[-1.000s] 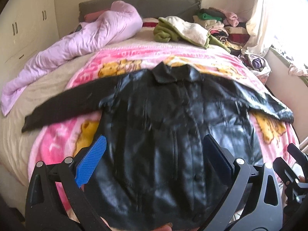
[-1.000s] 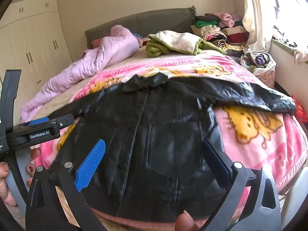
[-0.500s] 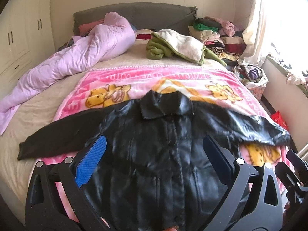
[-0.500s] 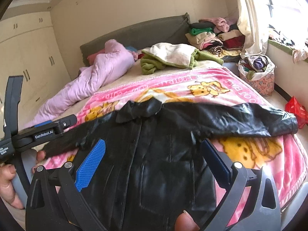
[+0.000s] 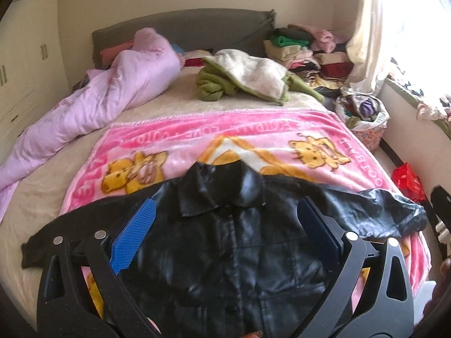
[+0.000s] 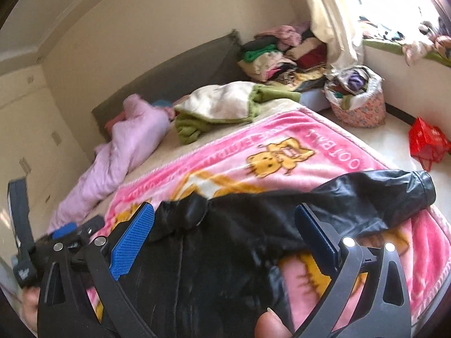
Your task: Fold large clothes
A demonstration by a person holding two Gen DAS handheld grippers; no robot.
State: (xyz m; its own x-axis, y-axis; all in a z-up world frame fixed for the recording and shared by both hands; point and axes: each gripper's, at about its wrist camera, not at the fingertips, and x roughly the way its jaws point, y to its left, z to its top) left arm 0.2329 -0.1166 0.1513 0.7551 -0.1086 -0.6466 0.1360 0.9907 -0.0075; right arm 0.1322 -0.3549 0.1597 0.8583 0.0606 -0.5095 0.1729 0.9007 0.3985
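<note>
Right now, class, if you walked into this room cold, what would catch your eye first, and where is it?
First the black leather jacket, spread front-up with sleeves out across the pink cartoon blanket at the foot of the bed. Behind it, a lilac duvet lies bunched along the left side, and a green-and-cream garment sits near the headboard. Both open grippers, left and right, hover over the jacket.

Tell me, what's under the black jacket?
The jacket lies on a pink blanket with yellow cartoon animals. The blanket's middle is covered, so any pictures there cannot be seen.
</note>
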